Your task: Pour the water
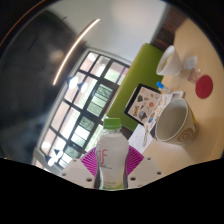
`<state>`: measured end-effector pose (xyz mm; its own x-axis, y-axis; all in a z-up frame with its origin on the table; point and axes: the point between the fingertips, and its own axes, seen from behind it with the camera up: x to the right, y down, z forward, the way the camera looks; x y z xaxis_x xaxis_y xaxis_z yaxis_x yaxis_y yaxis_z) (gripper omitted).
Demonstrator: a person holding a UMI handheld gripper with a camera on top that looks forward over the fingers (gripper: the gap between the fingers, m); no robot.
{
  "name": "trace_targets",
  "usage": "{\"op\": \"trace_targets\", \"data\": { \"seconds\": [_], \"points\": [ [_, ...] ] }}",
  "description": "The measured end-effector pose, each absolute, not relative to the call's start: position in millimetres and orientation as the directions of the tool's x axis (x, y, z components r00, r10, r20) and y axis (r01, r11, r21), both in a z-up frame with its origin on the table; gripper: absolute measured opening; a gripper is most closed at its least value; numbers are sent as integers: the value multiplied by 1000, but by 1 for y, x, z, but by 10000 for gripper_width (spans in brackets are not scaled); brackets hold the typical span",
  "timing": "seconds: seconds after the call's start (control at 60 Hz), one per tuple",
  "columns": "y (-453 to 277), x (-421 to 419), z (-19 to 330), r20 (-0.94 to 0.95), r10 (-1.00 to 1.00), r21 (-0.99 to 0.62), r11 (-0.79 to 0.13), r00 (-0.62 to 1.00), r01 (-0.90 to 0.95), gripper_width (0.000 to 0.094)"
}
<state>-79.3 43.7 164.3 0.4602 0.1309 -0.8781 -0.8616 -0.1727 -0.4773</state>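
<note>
Your jaws are clenched on the green-capped water bottle [112,160], tilted toward the white mug [173,122] just beyond it; grip mid-body gently, since thin plastic likely buckles.

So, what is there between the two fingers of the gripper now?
In the gripper view, a clear plastic bottle with a green cap stands between the gripper fingers, its pink pads against the bottle's sides. The white cup lies beyond.
</note>
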Motion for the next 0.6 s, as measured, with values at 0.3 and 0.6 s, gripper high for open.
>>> {"op": "trace_targets", "data": {
  "seconds": [0.3,0.6],
  "points": [
    [74,-14,150,-881,-19,464,-227,-473,-856,319],
    [68,-9,149,-788,-65,612,-182,-612,-769,320]
  ]
}}
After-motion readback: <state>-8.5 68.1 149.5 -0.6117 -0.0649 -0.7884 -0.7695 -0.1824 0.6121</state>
